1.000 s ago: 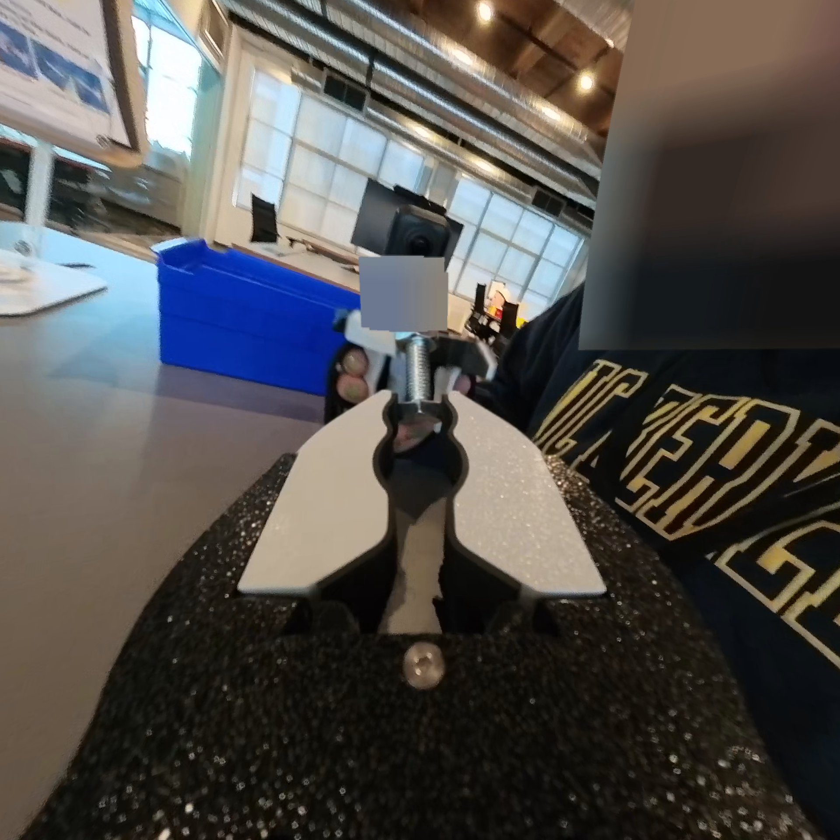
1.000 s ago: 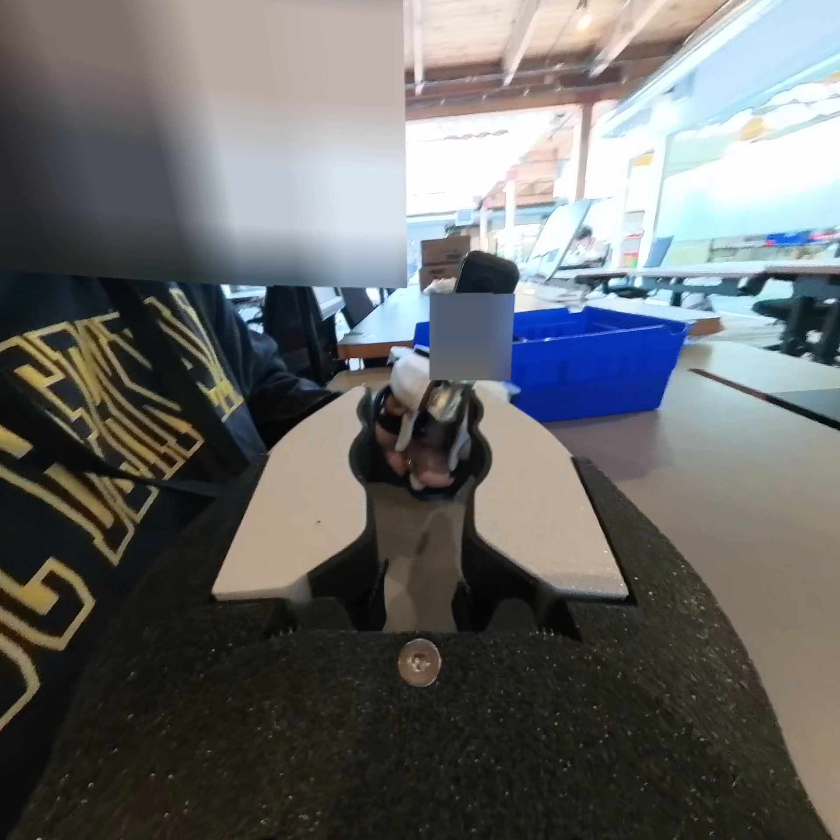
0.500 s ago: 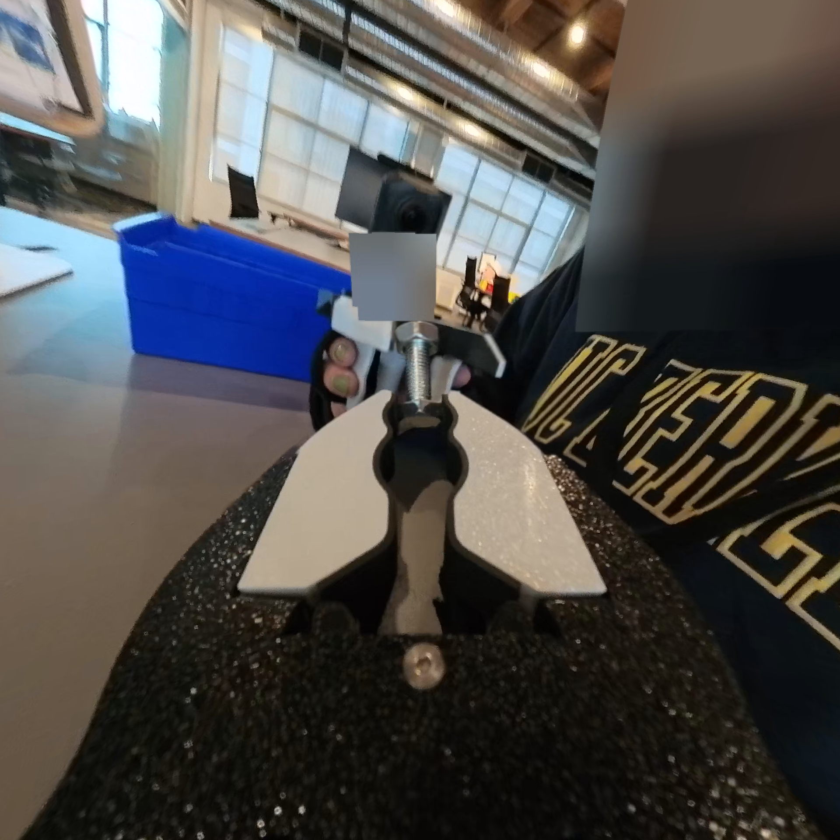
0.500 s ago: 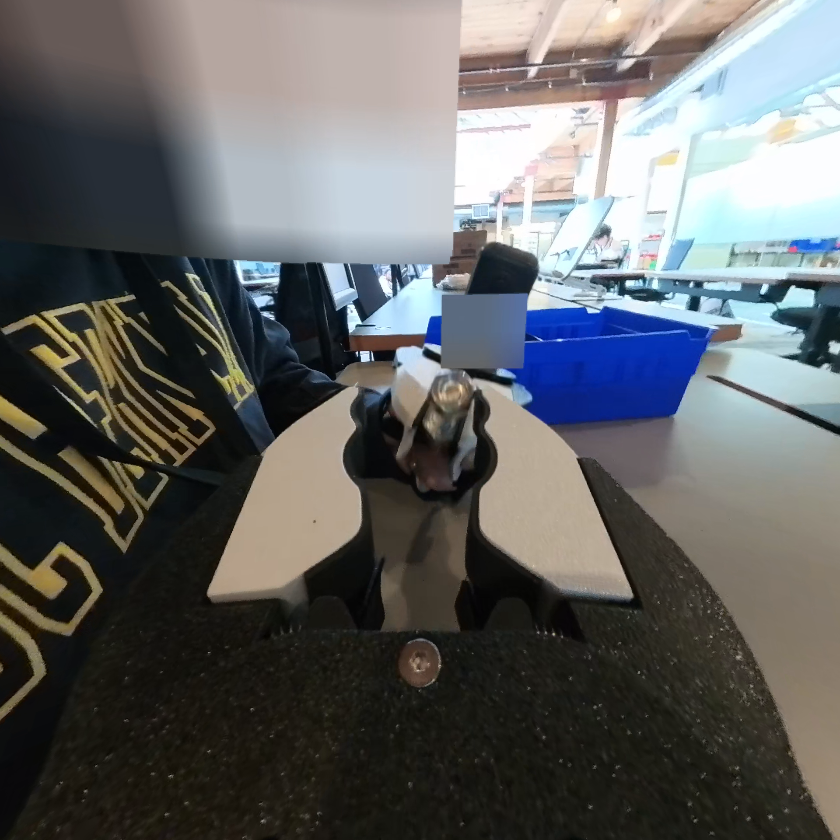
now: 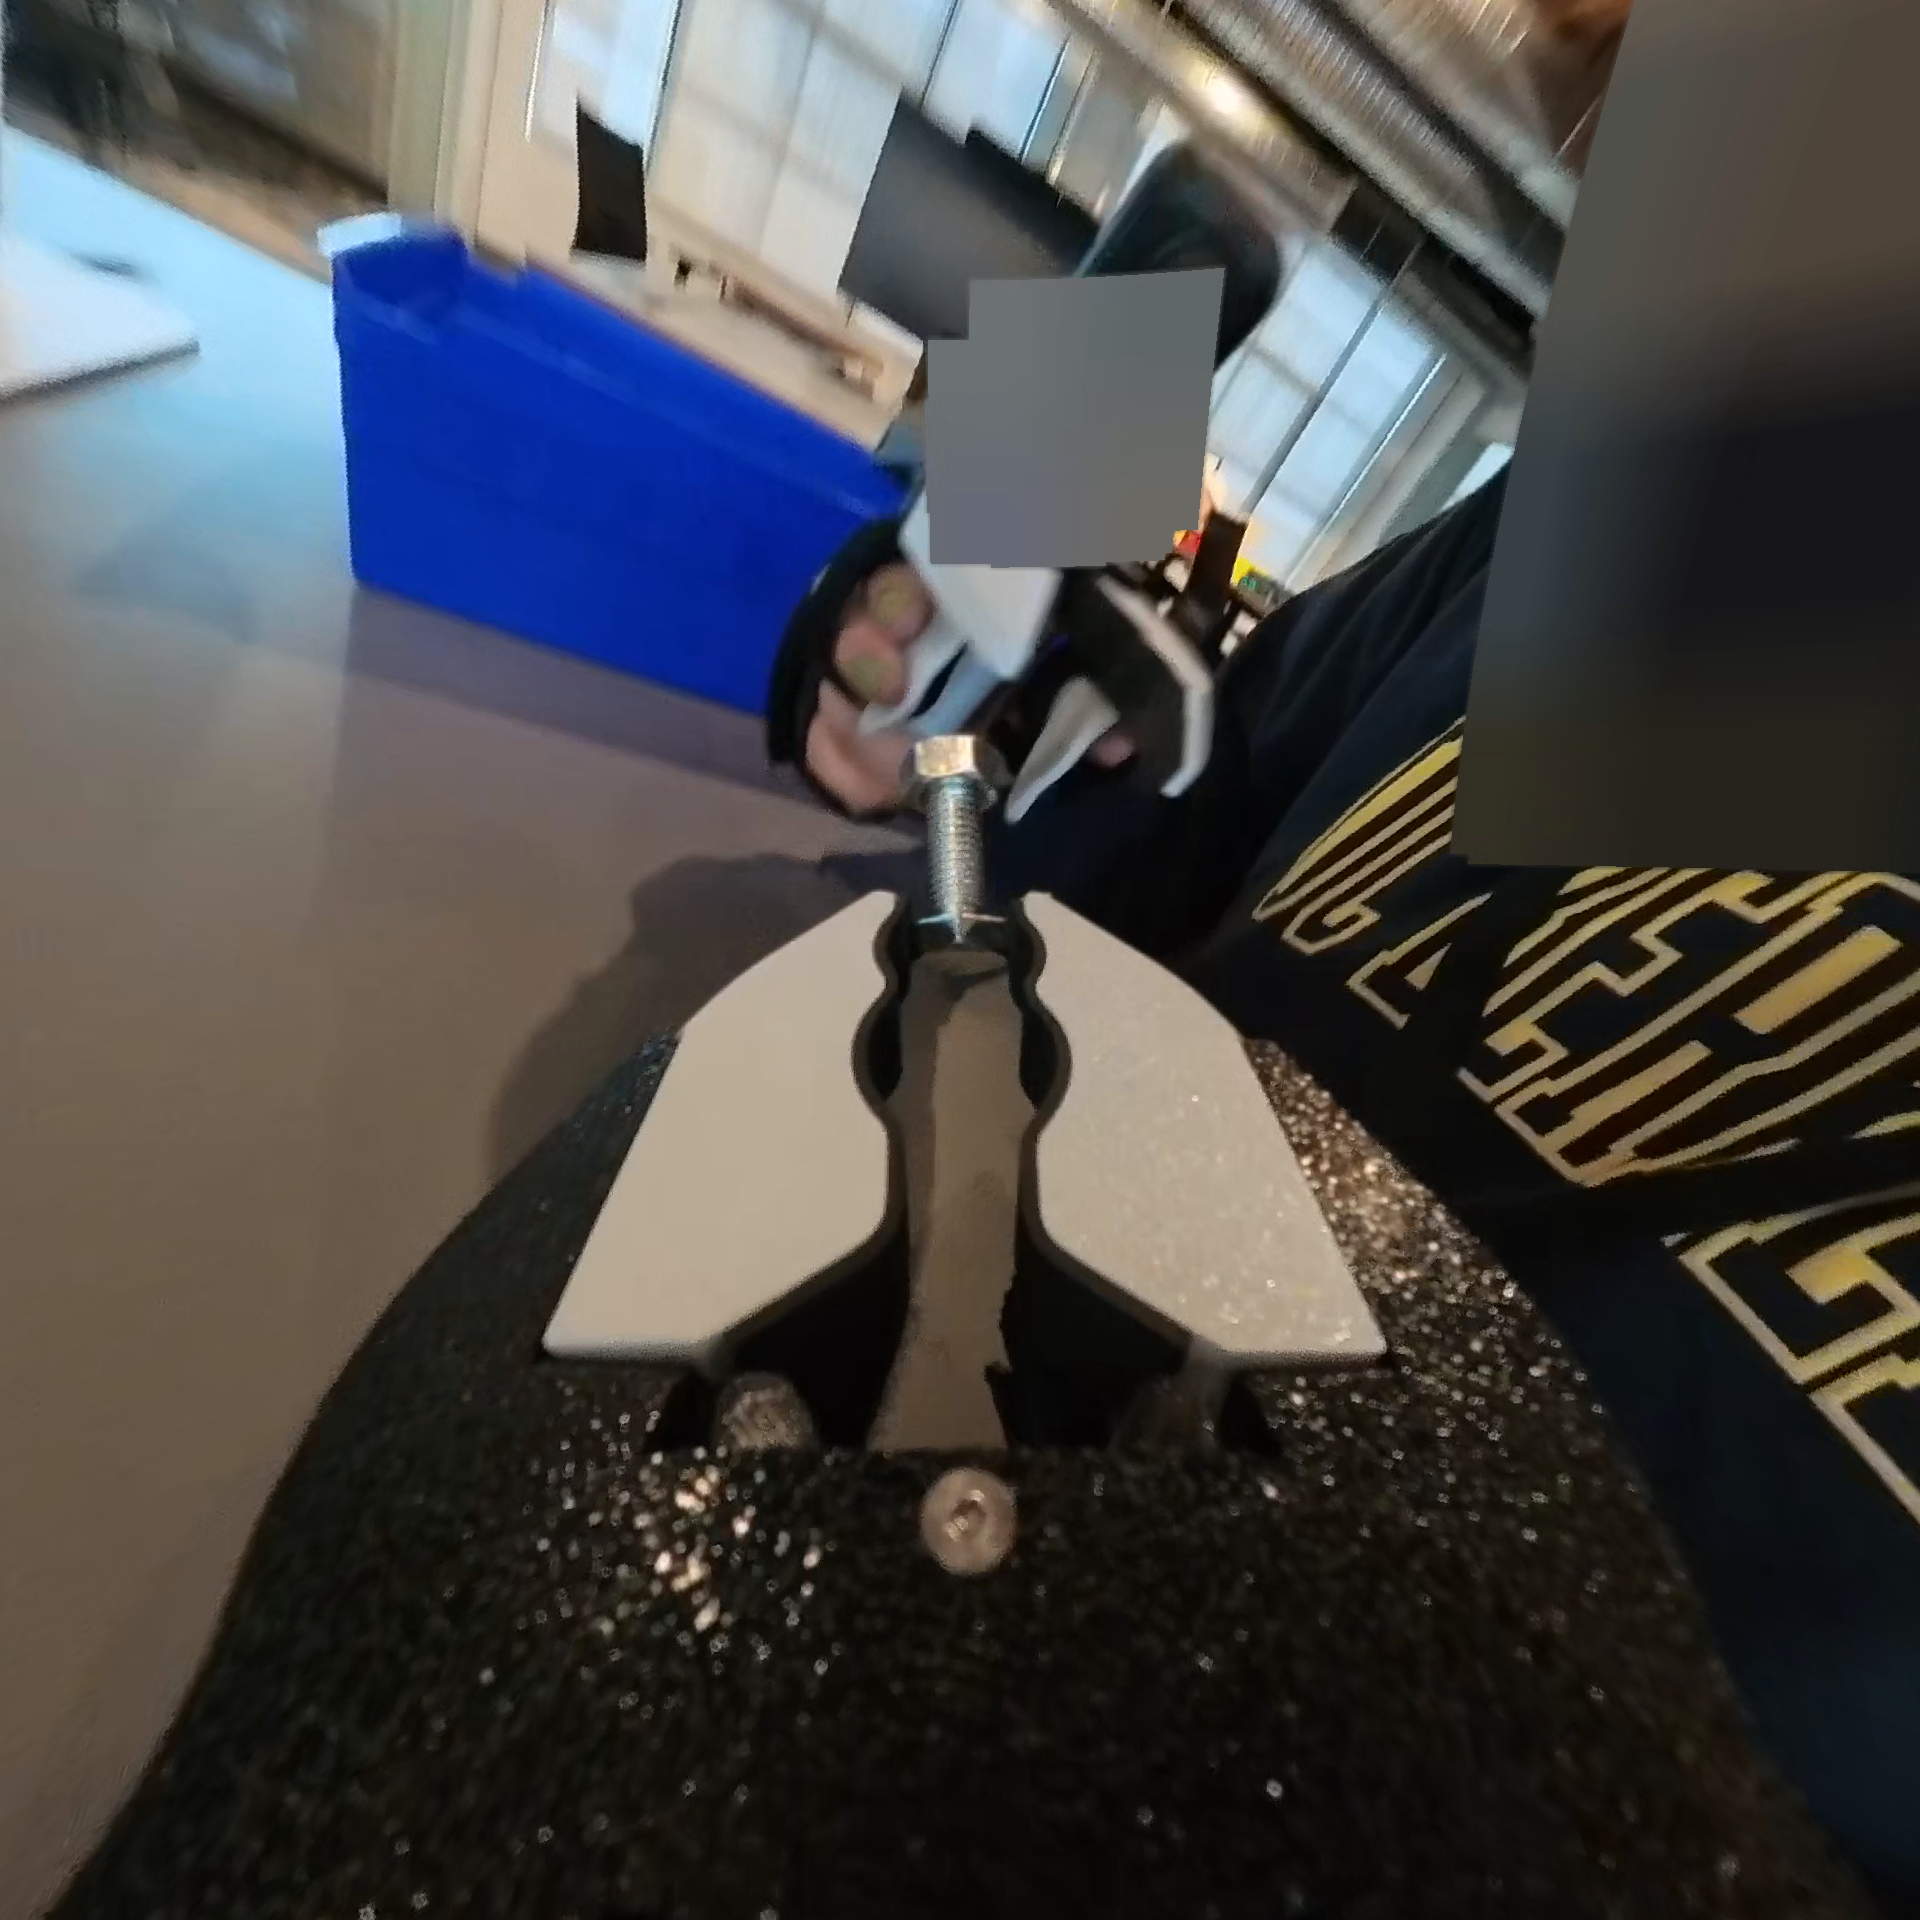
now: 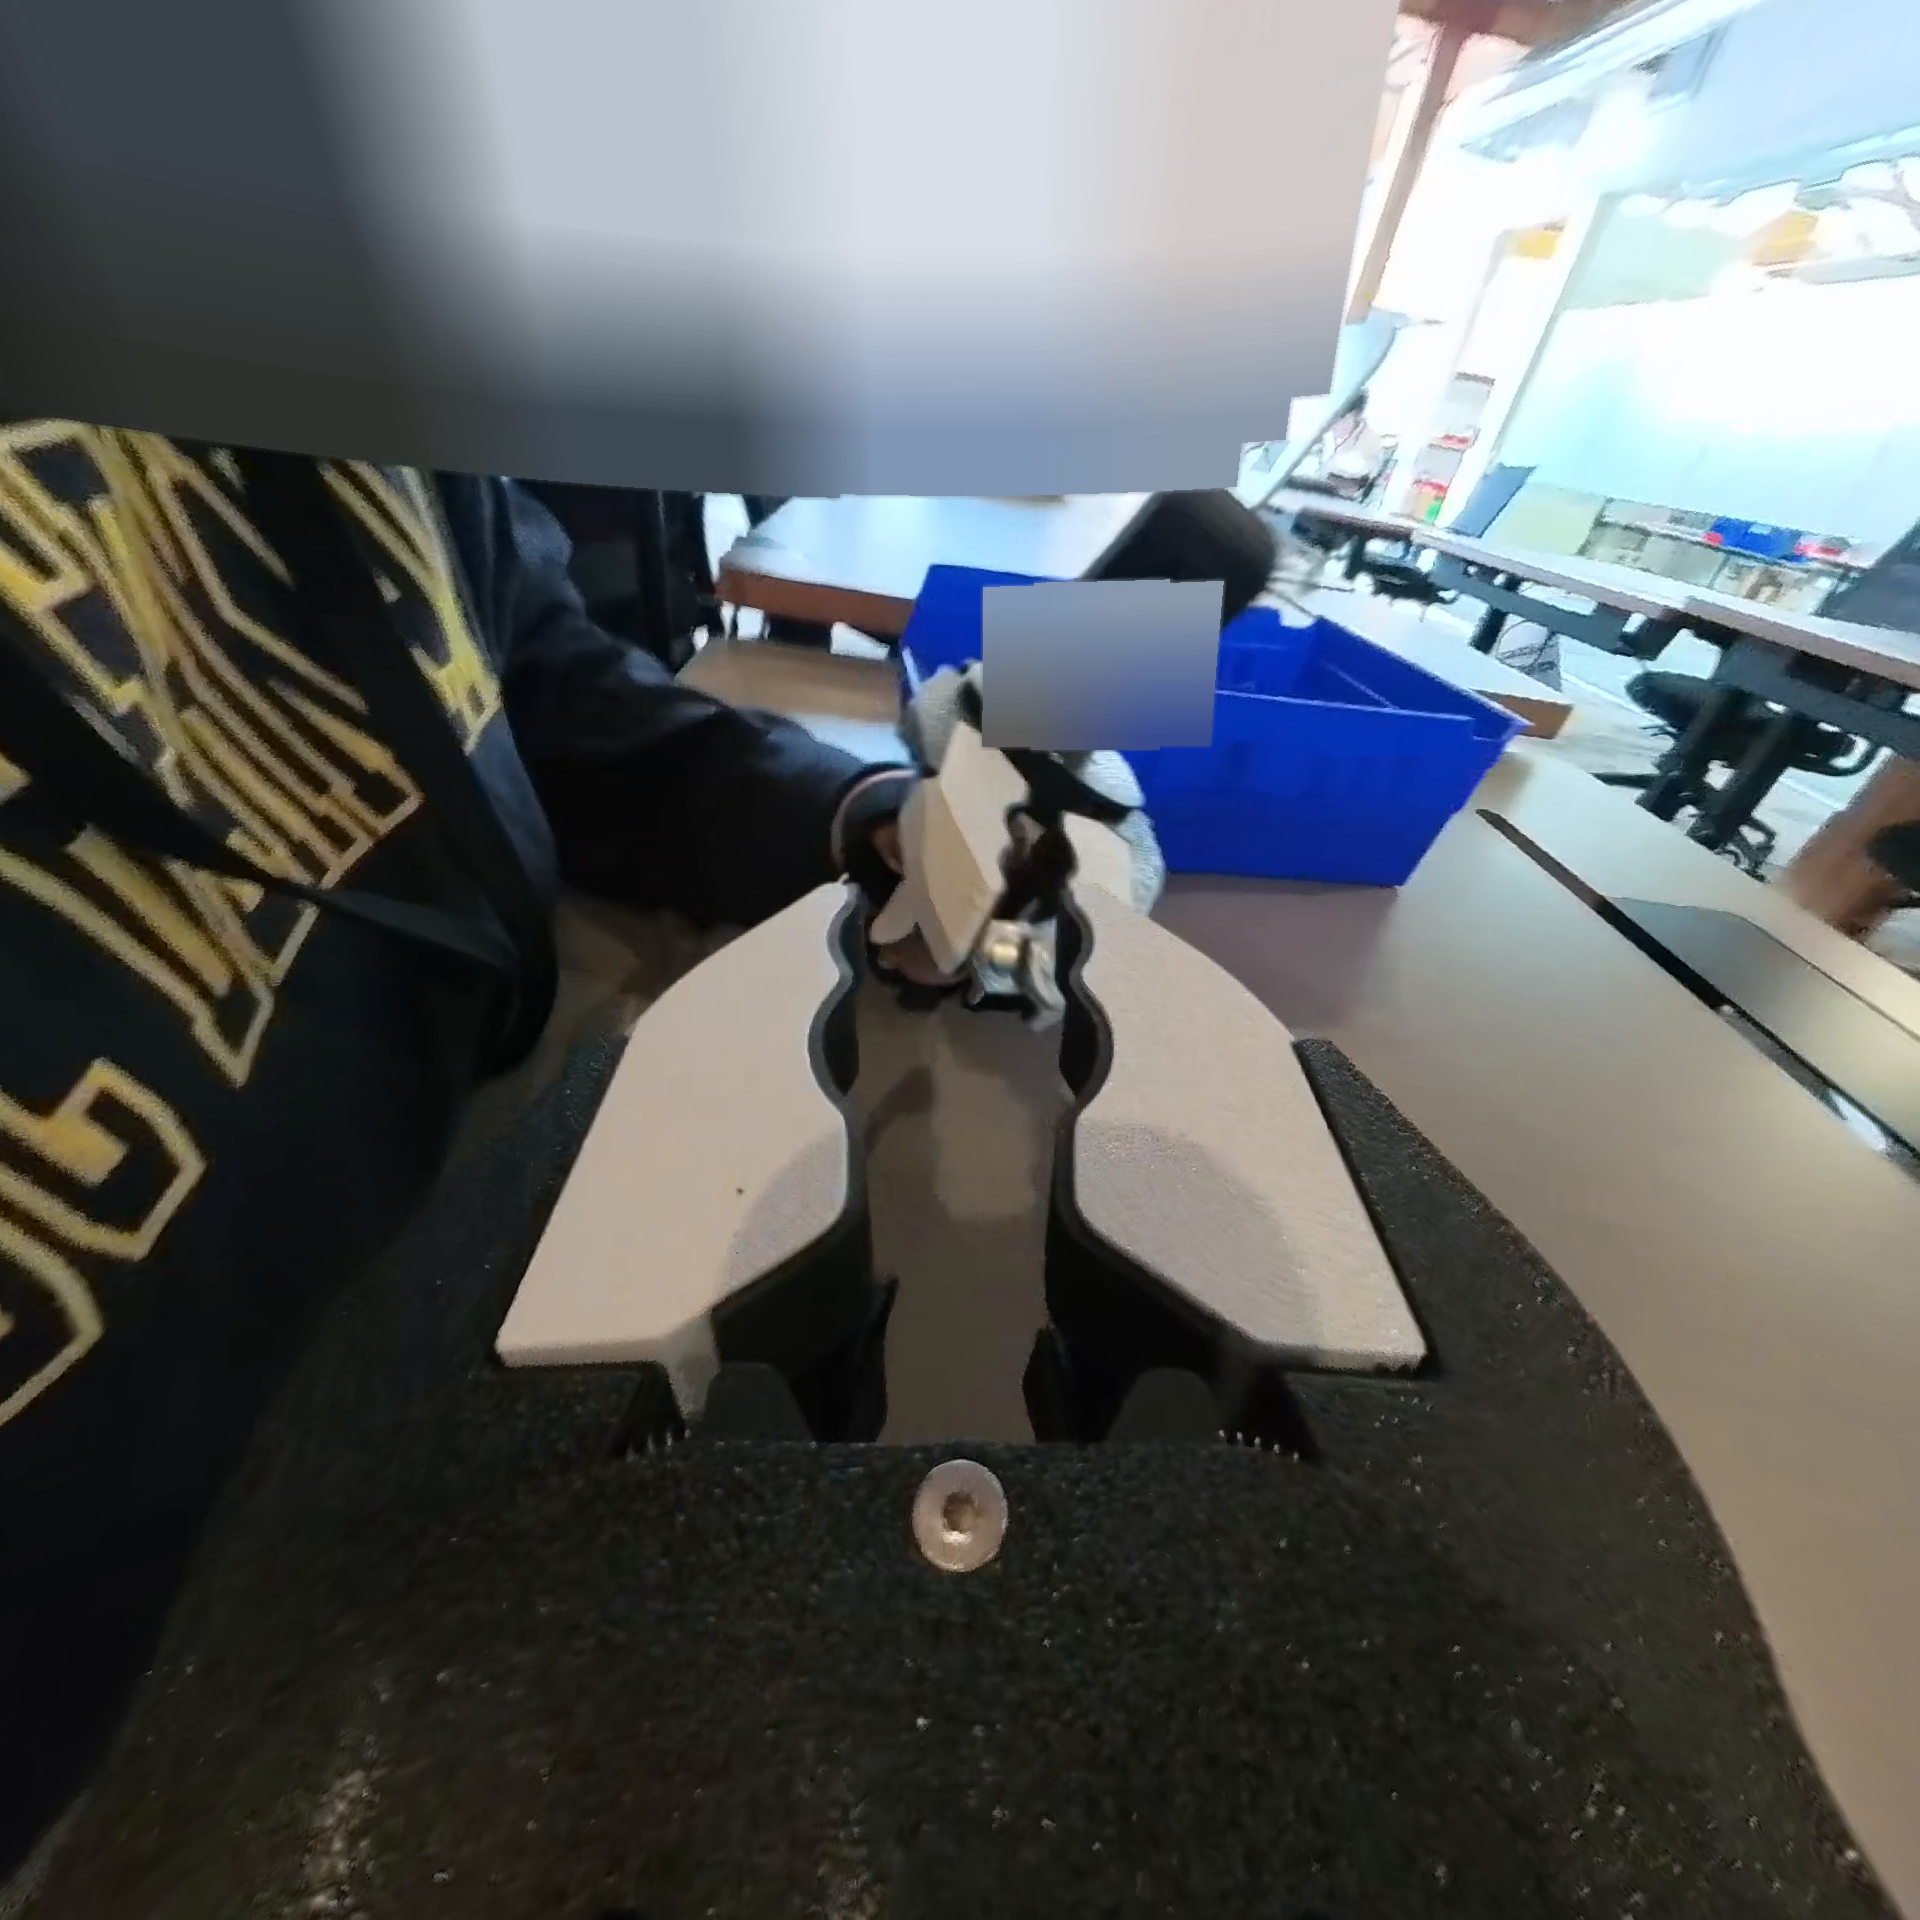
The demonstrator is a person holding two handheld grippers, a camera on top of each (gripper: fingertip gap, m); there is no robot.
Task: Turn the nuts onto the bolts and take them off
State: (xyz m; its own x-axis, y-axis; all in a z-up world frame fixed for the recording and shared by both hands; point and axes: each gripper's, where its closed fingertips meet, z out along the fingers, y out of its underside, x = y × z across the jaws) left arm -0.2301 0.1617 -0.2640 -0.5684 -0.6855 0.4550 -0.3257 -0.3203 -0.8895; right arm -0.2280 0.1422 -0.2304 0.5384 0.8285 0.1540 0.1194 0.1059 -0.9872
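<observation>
Bolt (image 5: 954, 831) silvery, threaded, seemingly nut-tipped

Only lettering in view is large yellow-outlined block print on the person's dark sweatshirt (image 5: 1621, 1049), seen in both wrist views, cropped and folded so no whole word shows. Blue bin (image 6: 1299, 769) carries no readable label; background signage too blurred to read.
</observation>
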